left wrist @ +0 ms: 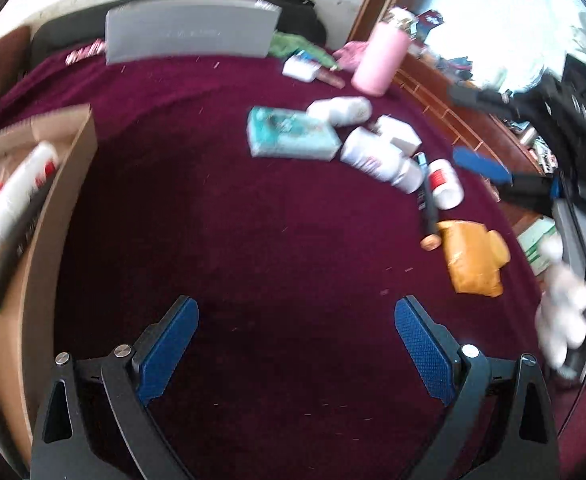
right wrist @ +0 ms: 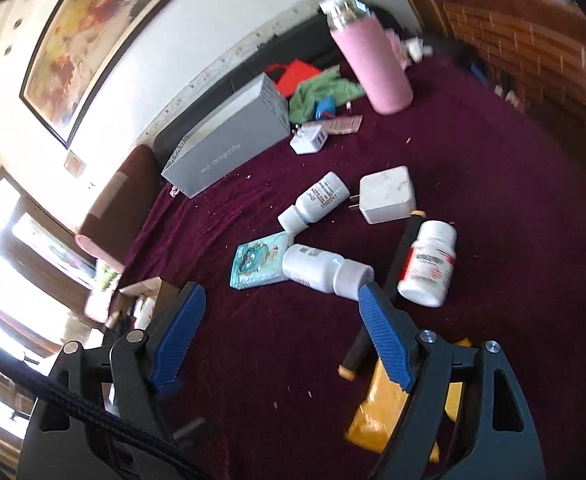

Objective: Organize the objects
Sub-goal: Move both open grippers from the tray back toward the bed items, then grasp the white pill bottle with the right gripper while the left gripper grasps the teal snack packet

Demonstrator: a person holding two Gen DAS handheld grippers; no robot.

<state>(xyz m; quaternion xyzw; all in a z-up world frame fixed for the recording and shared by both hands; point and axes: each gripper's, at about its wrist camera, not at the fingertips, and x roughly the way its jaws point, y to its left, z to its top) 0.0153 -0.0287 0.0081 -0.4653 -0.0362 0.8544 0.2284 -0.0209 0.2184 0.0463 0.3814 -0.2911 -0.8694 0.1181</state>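
In my right wrist view, a tissue pack [right wrist: 259,266] lies mid-frame, a pill bottle [right wrist: 325,270] touching its right edge. A charger [right wrist: 389,194] sits above, a grey box [right wrist: 229,140] upper left, a flask [right wrist: 373,60] stands top centre.

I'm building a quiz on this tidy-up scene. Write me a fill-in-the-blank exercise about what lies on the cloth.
1. The tall bottle standing upright near the wall has a ____ sleeve.
2. The cloth covering the surface is dark ____.
3. The white charger lying beside the pill bottles has ____ metal prongs sticking out.
4. Nothing sits between the blue pads of the left gripper, whose jaws stand ____.

Missing words: pink; red (maroon); two; open
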